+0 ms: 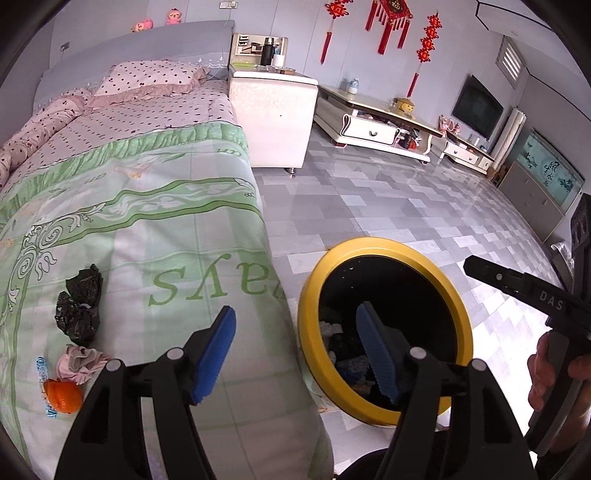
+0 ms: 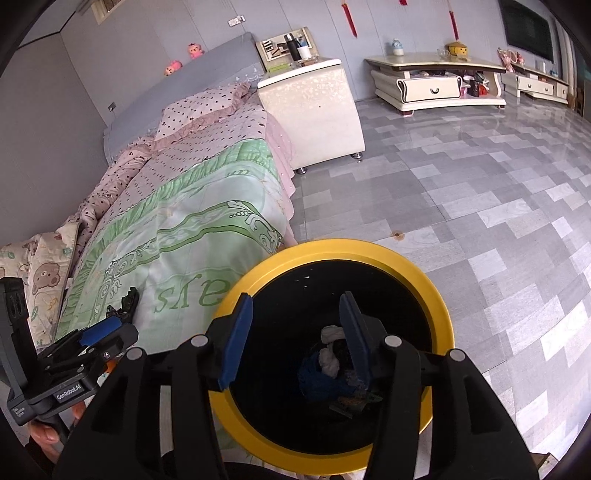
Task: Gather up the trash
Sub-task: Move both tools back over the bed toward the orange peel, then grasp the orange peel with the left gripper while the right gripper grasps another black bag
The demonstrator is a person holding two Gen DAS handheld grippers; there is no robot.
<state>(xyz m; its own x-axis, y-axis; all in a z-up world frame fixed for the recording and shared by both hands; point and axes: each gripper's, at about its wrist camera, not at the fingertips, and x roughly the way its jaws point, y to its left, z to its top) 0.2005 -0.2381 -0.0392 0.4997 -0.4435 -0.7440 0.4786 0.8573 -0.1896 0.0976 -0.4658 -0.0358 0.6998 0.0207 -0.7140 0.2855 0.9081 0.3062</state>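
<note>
Bed (image 1: 166,229): seen at the left of both views, covered by a green-and-white patterned quilt, with a pink dotted pillow (image 1: 147,79) further back.
Trash on the bed: a crumpled black bag (image 1: 79,306) is seen on the quilt near the left edge of the left wrist view; just below it lie a pinkish crumpled wad (image 1: 79,362) and an orange object (image 1: 62,395) beside a blue-printed wrapper (image 1: 41,369).
Left hand-held gripper (image 1: 299,354): its blue pads (image 1: 216,354) are held apart with nothing between them — one pad is seen over the quilt's edge, the other over the bin's mouth.
Bin (image 2: 436,295): a yellow-rimmed round bin with a black interior is set on the floor, just beside the foot of the bed.
Trash in the bin (image 2: 330,354): white crumpled paper, something blue and dark scraps are seen at the bottom.
Right hand-held gripper (image 2: 295,339): held over the bin's opening, its jaws apart — nothing is clamped between them.
Floor (image 2: 461,192): grey tiles in mixed shades, glossy.
Background: a white nightstand (image 2: 314,110) is placed beside the bed, a low white cabinet (image 2: 432,81) along the far wall, and red hanging ornaments (image 1: 391,18) on the wall above.
</note>
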